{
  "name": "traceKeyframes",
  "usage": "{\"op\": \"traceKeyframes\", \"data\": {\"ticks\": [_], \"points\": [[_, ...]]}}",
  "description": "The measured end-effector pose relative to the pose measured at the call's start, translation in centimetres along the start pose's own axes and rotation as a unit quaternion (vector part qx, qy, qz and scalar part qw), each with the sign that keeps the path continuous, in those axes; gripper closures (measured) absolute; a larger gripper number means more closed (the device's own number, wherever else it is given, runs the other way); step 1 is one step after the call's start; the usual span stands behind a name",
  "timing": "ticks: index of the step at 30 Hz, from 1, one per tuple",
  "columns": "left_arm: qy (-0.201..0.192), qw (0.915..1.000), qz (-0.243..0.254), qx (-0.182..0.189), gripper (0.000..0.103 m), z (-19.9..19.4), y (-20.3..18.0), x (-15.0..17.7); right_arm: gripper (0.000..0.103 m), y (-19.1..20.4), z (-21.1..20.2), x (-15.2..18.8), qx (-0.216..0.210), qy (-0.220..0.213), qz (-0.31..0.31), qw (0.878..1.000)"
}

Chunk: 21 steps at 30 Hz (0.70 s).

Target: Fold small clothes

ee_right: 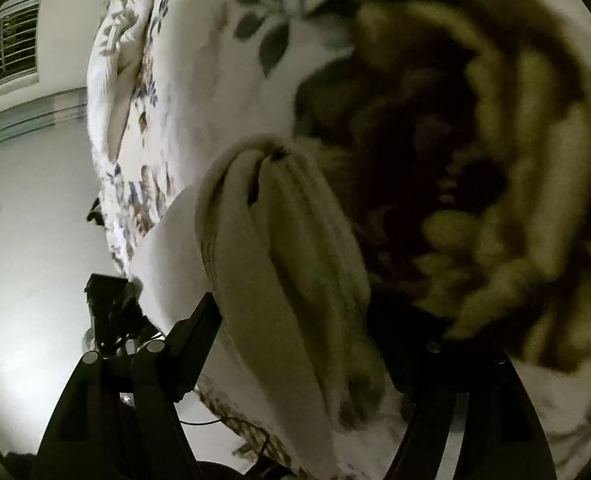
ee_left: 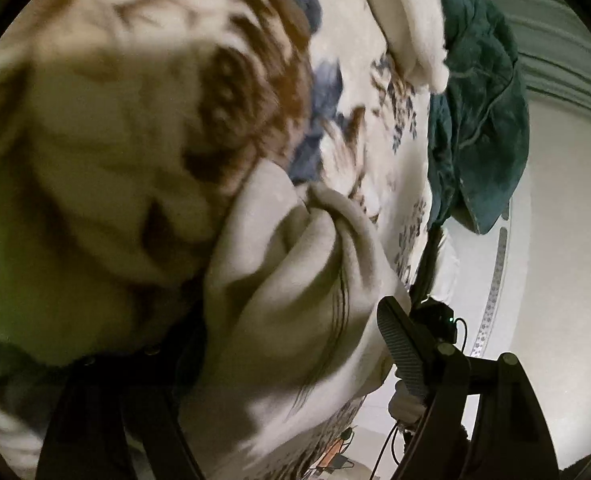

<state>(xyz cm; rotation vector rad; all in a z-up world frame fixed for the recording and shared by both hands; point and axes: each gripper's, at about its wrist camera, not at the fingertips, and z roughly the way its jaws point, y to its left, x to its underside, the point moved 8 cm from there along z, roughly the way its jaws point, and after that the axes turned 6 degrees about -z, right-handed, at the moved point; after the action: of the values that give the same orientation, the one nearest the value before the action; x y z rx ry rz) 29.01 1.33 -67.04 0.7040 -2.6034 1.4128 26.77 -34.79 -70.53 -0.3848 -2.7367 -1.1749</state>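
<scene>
A small beige garment (ee_left: 291, 280) lies bunched on a floral blanket (ee_left: 107, 128). My left gripper (ee_left: 295, 344) is shut on the garment, which fills the space between its black fingers (ee_left: 403, 344). In the right wrist view the same beige garment (ee_right: 287, 248) hangs in folds between the fingers (ee_right: 193, 328) of my right gripper (ee_right: 315, 340), which is shut on it. The other gripper shows in each view at the garment's far edge (ee_left: 435, 316) (ee_right: 111, 308). The fingertips on the blanket side are hidden by cloth.
The blanket with brown and blue flowers covers the bed (ee_right: 199, 80). A dark teal garment (ee_left: 479, 120) lies crumpled at the bed's edge beside a white pillow (ee_left: 407, 20). A pale floor (ee_left: 555, 260) lies beyond the bed. Cables (ee_left: 387, 444) lie on the floor.
</scene>
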Motion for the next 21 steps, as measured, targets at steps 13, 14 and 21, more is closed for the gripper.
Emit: {"op": "traceKeyframes", "data": {"ticks": [13, 14, 21], "points": [[-0.043, 0.9954, 0.081, -0.028, 0.084, -2.3, -5.5, 0.3, 0.085, 4.4, -1.5, 0.2, 0.008, -0.061, 0.007, 0.998], [-0.043, 0.9955, 0.081, -0.024, 0.084, -2.6, -5.9, 0.2, 0.085, 4.8, -1.9, 0.2, 0.010, -0.064, 0.006, 0.998], [-0.060, 0.9935, 0.095, -0.017, 0.084, -7.3, -11.4, -4.5, 0.085, 13.3, -5.0, -2.5, 0.008, -0.102, -0.011, 0.995]]}}
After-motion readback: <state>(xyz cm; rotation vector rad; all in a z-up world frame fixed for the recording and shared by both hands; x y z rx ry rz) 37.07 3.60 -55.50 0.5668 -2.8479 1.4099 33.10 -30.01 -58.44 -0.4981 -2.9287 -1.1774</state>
